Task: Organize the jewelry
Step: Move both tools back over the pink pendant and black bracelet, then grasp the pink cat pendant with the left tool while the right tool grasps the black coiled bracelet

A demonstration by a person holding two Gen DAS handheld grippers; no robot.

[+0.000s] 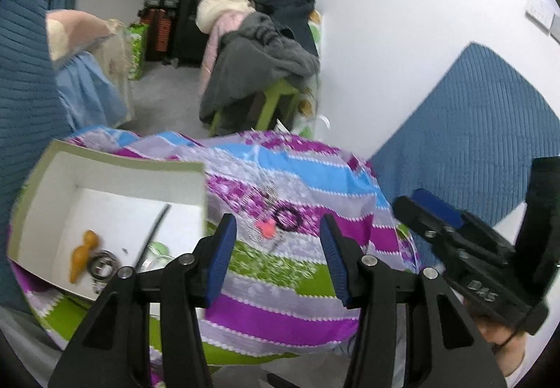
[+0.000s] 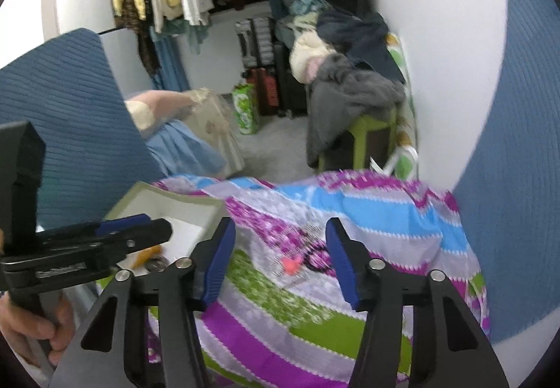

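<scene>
While both my left gripper [image 1: 278, 255] and right gripper [image 2: 281, 258] hover spread wide and empty, I note the pink ornament [image 1: 265, 226] and black bracelet [image 1: 287, 218] on the striped cloth [image 1: 280, 314], beside the white box [image 1: 115, 178].

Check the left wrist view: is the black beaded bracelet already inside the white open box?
No. The black beaded bracelet lies on the striped cloth, outside the white open box.
</scene>
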